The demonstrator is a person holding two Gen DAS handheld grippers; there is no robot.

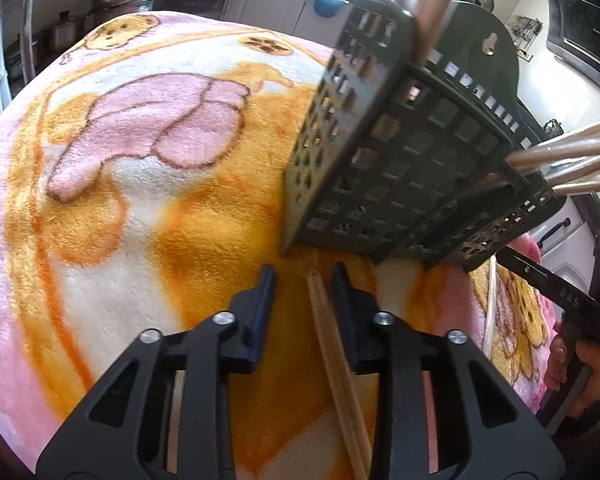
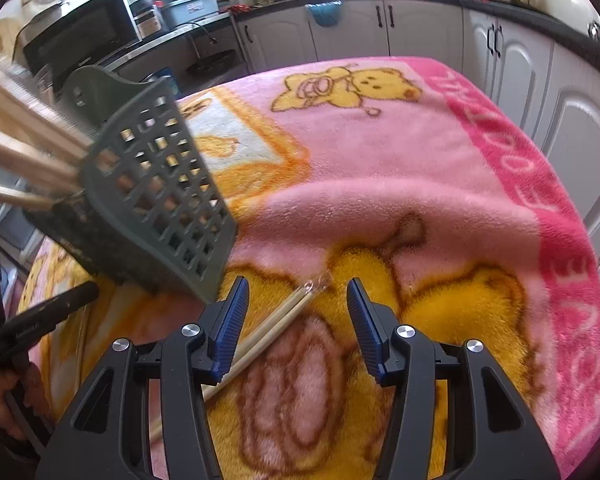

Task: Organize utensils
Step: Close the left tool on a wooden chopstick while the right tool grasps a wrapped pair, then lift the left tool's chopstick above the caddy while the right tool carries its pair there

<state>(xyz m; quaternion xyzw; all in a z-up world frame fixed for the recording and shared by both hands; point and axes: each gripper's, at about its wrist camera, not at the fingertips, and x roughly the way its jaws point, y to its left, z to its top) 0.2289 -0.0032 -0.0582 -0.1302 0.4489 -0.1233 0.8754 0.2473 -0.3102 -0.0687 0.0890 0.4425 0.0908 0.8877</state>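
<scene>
A dark plastic utensil basket (image 1: 400, 152) stands on a pink and orange fleece blanket (image 1: 140, 200), wooden handles (image 1: 572, 156) poking out. A pair of chopsticks (image 1: 332, 344) (pale wood) lies just before it, between the left gripper (image 1: 303, 280)'s spread jaws. The right gripper (image 2: 296, 300) is also wide apart, holding nothing.

Left gripper (image 1: 303, 276): matte black frame with triangular cut-outs, four round silver screws, two dark blue ribbed pads (image 1: 265, 304). Right gripper (image 2: 298, 292): identical black frame and silver screws, brighter blue ribbed pads (image 2: 232, 320). Its black handle bears pale lettering. The hand (image 1: 572, 364) on that handle shows bare skin.
</scene>
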